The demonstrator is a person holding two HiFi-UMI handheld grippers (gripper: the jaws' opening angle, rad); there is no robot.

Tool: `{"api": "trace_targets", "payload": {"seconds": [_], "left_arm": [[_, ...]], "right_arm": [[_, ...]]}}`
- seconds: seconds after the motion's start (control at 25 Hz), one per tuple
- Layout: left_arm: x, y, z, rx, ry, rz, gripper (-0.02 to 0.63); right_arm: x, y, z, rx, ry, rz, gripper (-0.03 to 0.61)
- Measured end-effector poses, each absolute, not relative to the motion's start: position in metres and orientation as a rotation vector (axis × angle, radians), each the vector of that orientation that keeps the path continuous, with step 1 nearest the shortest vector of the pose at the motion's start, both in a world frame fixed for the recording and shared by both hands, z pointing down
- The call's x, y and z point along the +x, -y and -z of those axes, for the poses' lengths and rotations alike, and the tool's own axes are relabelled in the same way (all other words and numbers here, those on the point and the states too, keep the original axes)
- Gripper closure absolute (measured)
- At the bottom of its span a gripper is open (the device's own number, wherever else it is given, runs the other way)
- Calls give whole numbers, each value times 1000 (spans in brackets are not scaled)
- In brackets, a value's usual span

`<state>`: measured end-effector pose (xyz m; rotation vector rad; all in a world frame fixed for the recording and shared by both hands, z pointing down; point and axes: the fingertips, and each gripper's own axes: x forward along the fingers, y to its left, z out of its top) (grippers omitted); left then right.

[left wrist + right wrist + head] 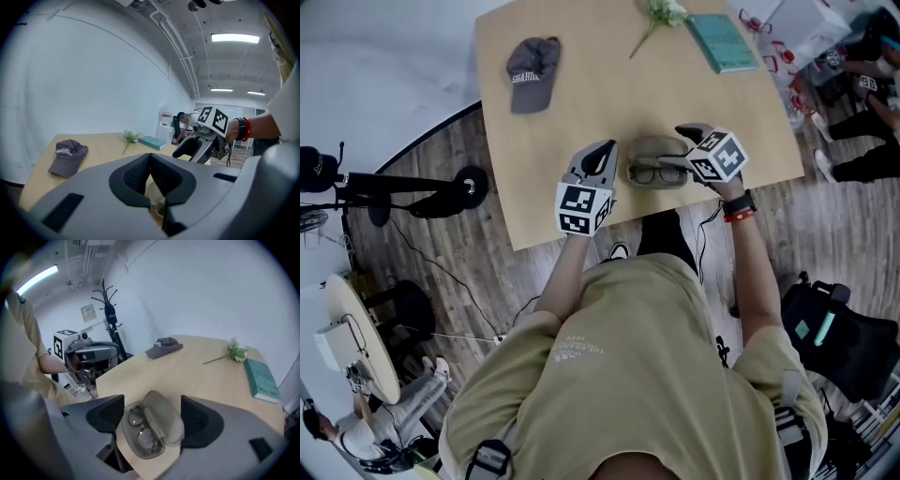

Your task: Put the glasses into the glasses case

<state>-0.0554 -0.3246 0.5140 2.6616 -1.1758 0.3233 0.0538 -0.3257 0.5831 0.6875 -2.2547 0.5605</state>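
Observation:
An open grey glasses case lies near the table's front edge, with dark-rimmed glasses lying inside its lower half. In the right gripper view the glasses rest in the tray beside the raised lid of the case. My right gripper hovers above the case, open, with nothing between its pads. It shows at the case's right end in the head view as the right gripper. My left gripper stays just left of the case, and its pads meet with nothing held.
On the wooden table a grey cap lies at the far left, a flower sprig and a teal book at the far side. A black stand stands on the floor to the left. People sit at the right.

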Motion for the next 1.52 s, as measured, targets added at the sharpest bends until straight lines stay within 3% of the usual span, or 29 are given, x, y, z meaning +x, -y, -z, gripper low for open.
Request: {"api": "trace_targets", "payload": {"seconds": [0.2, 0.72, 1.04, 1.52], "left_arm": [[-54, 335, -486, 2706, 1211, -298, 592], [-29, 339, -393, 2815, 1308, -197, 592], [-17, 327, -365, 2845, 1323, -161, 592], [-11, 317, -364, 2846, 1341, -152, 592]], "right_arm": [[65, 331, -530, 967, 2361, -506, 290], [111, 324, -404, 1544, 2448, -321, 440], [120, 302, -371, 1727, 2477, -266, 557], [132, 289, -366, 1853, 2454, -236, 563]]}}
